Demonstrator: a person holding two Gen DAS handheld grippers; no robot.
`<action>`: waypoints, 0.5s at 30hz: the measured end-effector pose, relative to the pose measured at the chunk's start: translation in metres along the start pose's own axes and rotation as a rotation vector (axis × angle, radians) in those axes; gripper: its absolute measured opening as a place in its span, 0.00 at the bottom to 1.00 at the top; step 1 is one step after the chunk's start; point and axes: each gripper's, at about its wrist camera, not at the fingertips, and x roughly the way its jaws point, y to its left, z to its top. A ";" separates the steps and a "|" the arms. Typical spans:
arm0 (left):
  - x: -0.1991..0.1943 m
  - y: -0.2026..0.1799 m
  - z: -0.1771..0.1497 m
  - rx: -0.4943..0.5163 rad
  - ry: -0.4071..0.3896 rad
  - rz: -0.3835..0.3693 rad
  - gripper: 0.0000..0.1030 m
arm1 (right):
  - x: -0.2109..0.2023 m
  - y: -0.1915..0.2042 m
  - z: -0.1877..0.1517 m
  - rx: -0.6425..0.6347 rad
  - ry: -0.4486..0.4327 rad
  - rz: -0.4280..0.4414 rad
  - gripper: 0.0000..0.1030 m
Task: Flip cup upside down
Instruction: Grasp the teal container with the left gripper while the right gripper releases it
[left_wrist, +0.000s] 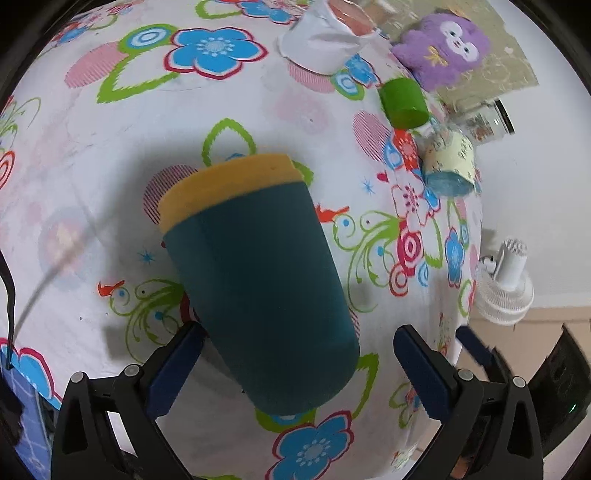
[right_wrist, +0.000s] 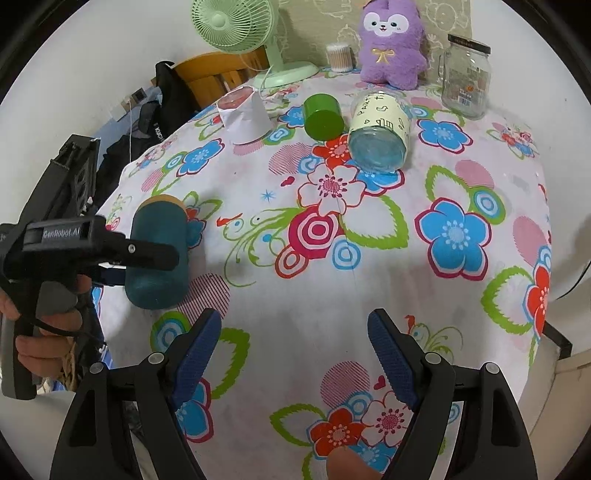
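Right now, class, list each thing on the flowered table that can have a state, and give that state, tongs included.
Teal cup: upside down, yellow rim on the cloth.
Left tongs: open around the teal cup.
Right tongs: open, holding nothing.
Green cup: upside down.
Labelled glass jar: lying on its side.
Glass mug jar: upright, lid on.
White paper cup: upside down.
Fan: upright.

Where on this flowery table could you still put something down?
The widest bare stretch of the tablecloth lies in front of the right gripper, between the teal cup and the table's right edge. The far end is crowded: white cup, green cup, tipped jar, plush toy, glass jar.
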 end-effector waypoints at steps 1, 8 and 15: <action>0.000 0.001 0.001 -0.012 0.000 0.001 1.00 | 0.000 -0.001 0.000 0.002 -0.002 0.001 0.81; -0.002 0.003 -0.001 -0.057 0.002 0.031 0.88 | 0.003 -0.002 -0.001 0.015 -0.021 0.014 0.81; -0.002 0.000 0.000 -0.041 0.017 0.057 0.72 | 0.006 -0.004 -0.002 0.031 -0.034 0.030 0.81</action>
